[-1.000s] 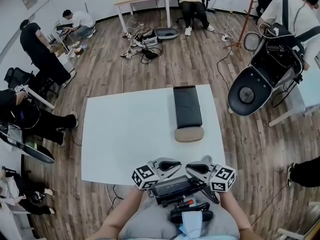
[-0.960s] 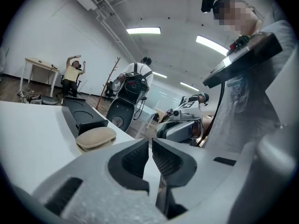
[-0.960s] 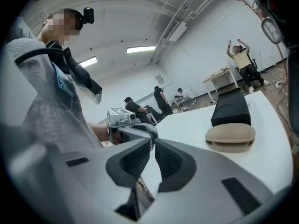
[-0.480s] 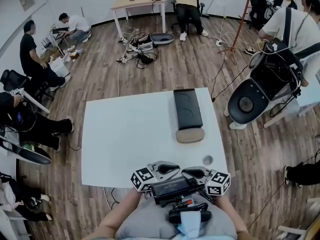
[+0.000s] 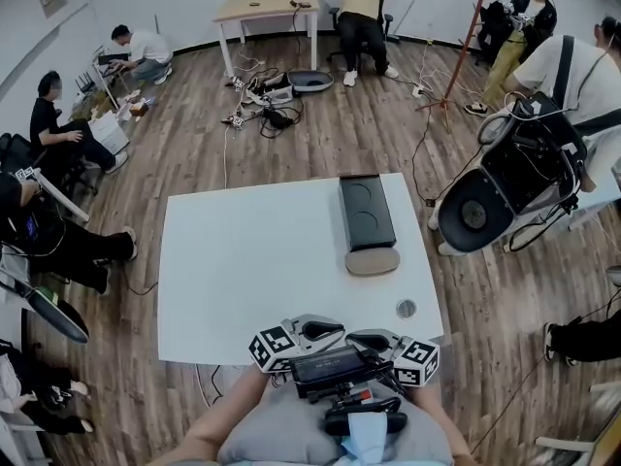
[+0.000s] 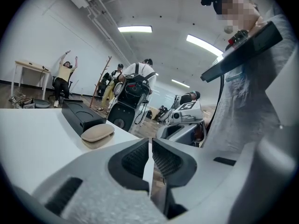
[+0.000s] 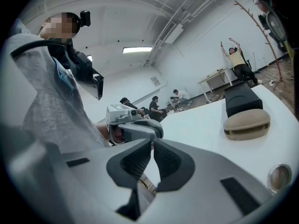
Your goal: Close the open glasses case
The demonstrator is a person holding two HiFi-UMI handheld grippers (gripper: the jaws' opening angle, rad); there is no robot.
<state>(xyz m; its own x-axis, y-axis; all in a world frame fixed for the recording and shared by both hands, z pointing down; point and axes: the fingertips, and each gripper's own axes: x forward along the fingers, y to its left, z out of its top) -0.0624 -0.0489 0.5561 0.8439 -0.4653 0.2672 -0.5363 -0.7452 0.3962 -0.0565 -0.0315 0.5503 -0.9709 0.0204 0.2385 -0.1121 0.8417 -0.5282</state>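
The tan glasses case (image 5: 372,260) lies on the white table (image 5: 243,270), right of the middle, at the near end of a long black box (image 5: 365,212). In the right gripper view the case (image 7: 246,123) shows a dark gap between lid and base. The left gripper view has the case (image 6: 97,133) at mid-left. Both grippers hang at the table's near edge, close to the person's body and well short of the case. My left gripper (image 5: 335,330) (image 6: 150,146) is shut and empty. My right gripper (image 5: 361,340) (image 7: 153,146) faces it, also shut and empty.
A small round metal disc (image 5: 406,309) (image 7: 279,176) lies near the table's right front corner. A black wheeled machine (image 5: 509,178) stands off the table's right side. Several people sit or stand around the room, and cables lie on the wooden floor beyond.
Both grippers have drawn back toward the person's body and off the table's near edge. The round disc, covered by the right gripper a second ago, now shows.
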